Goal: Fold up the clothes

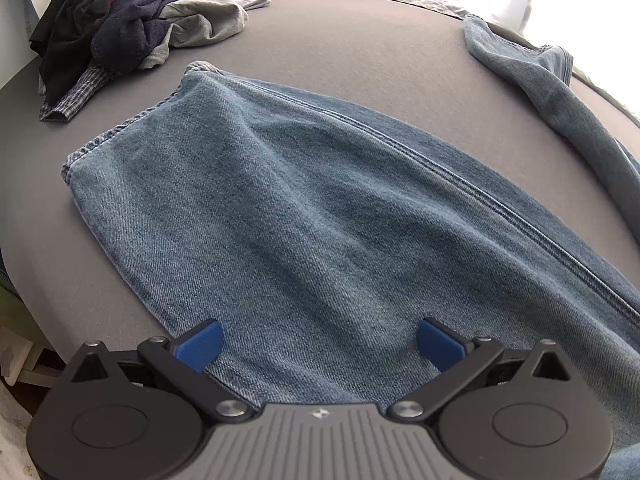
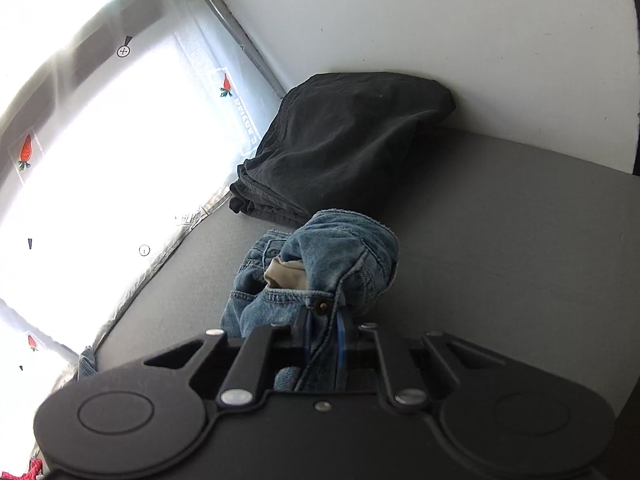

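From the left wrist, the left gripper [image 1: 319, 346] hangs with its blue-padded jaws spread wide and empty over the faded blue denim jeans [image 1: 280, 216], whose leg lies flat across the grey mattress [image 1: 360, 44] — a heap of dark, red and checked clothes [image 1: 120, 28] sits at the far left corner. From the right wrist, the right gripper [image 2: 323, 338] is clamped tight on the jeans' bunched waistband (rivet and pale pocket lining showing), with a folded black garment [image 2: 344, 140] beyond, against the white wall [image 2: 440, 20].
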`<state>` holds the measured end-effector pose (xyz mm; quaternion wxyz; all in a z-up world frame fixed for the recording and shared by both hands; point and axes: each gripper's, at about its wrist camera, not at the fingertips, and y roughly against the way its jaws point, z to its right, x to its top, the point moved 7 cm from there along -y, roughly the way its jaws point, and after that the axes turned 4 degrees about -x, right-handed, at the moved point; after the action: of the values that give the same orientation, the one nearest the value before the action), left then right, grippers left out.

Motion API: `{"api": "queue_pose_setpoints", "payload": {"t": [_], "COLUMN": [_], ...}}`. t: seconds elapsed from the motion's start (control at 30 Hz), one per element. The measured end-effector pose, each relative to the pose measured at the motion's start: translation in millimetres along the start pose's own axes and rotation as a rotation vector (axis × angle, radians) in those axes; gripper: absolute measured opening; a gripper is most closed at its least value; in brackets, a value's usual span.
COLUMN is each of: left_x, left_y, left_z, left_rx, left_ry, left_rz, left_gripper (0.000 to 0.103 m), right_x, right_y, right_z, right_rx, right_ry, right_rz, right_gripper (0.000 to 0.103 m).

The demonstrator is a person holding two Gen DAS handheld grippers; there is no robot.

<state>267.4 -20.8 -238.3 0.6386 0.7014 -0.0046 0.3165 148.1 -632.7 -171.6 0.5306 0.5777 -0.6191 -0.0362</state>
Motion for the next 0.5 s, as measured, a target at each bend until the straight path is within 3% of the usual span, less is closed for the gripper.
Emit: {"api": "queue_pose_setpoints", "payload": {"t": [0.1,0.2,0.3,0.43,0.5], "left_x": [0.0,-0.8,-0.9,-1.3,-0.8], "left_y": [0.1,0.3,0.2,0.0,-0.5], "left_z": [0.6,0.0,-0.2,-1.4,-2.3], "left_rx": [-0.004,-0.008,-0.014,-0.018,-0.020], "left_ry": [0.001,0.001,-0.005,-0.009,-0.013], "left_rz": [-0.010,-0.005,-0.004,-0.006,-0.008], "left_gripper": [0.103,0.103,0.103,0.103,0.103], "right_x": [-5.9,-38.1,-59.9,-42.5,-41.8], "right_y": [19.0,-7.1,-21.2,-3.1,-0.6], "right_z": [25.4,64.3,87.0,62.7,54.4], "right_rx": [-0.075,-0.219,-0.280,-0.230,-0.249], "right_ry": [0.004,0.056,0.040,0.091,0.145], "right_rz": [0.008,-0.093,-0.158,-0.069,-0.057], "right_gripper": [0.012,0.012,0.013,0.013,0.013]}}
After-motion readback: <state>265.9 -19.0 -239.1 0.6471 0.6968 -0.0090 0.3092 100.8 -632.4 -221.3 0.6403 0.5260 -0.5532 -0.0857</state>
